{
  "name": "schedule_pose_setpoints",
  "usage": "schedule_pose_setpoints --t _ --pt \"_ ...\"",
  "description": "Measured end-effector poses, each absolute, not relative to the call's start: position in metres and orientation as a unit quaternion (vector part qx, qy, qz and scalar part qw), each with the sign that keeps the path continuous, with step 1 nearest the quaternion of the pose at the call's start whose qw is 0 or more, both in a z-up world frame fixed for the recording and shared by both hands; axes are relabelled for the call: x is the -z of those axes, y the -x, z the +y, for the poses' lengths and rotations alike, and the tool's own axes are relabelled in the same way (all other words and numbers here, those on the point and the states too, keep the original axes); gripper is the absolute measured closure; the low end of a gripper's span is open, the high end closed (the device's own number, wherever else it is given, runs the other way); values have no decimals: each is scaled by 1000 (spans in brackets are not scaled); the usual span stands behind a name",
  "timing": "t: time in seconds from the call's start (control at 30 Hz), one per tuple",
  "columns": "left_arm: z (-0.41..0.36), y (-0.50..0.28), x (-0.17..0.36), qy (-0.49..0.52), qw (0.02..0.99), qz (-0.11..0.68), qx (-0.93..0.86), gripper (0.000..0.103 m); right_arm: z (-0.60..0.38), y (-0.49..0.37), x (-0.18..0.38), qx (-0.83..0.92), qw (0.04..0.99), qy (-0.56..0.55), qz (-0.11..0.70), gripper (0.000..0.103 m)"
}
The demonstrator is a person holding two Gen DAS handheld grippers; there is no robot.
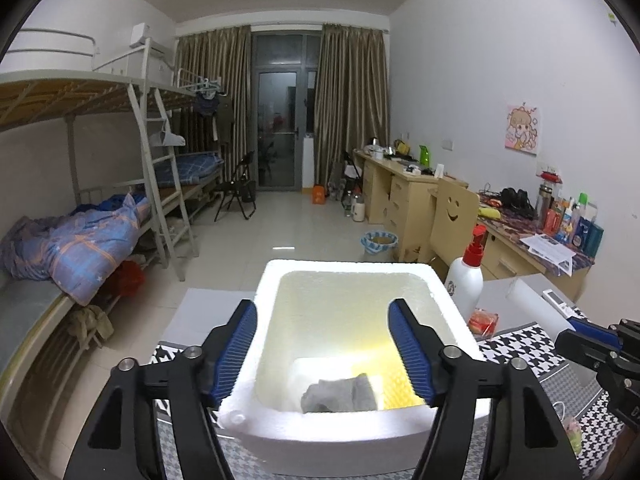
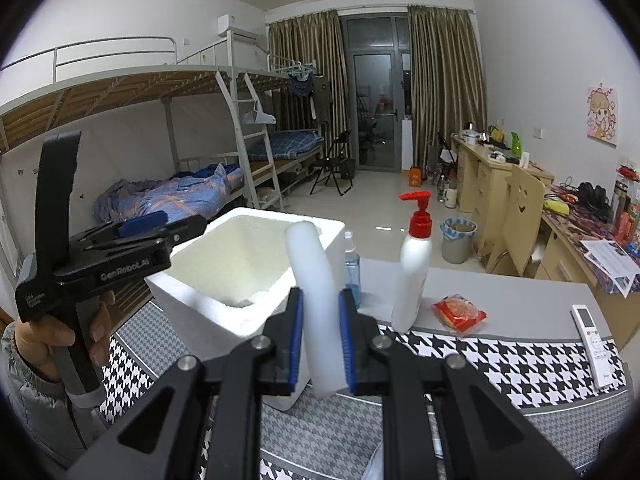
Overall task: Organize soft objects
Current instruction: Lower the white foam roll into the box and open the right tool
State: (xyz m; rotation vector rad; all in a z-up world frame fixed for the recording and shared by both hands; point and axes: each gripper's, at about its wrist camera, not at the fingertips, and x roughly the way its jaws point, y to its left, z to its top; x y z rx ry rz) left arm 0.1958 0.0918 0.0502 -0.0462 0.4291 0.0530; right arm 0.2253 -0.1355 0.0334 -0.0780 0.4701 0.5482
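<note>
- While our left gripper [image 1: 324,344] hangs over the white foam box [image 1: 362,276] with its jaws spread and nothing between them, a grey cloth [image 1: 340,396] lies on the box floor.
- Our right gripper [image 2: 320,340], just right of the box, is clamped on a white foam roll [image 2: 316,304].
- Right of the box on the surface [image 2: 520,292] we see a pump bottle [image 2: 414,276].

Table [image 2: 520,292] bearing foam box [image 2: 224,304].
</note>
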Motion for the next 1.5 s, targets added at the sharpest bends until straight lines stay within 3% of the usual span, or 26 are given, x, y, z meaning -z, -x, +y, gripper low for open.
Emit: schedule_pose_setpoints --t 0.13,0.63,1.5 --pt "93 -191 -52 26 978 206 -34 14 -130 -224 -35 -271 934 44 228 82" --pt "116 -171 -63 24 980 187 -61 2 -111 -226 -43 -282 930 59 229 82" --pt "147 -135 -53 33 978 185 -94 1 -53 -244 -52 -333 906 83 248 82"
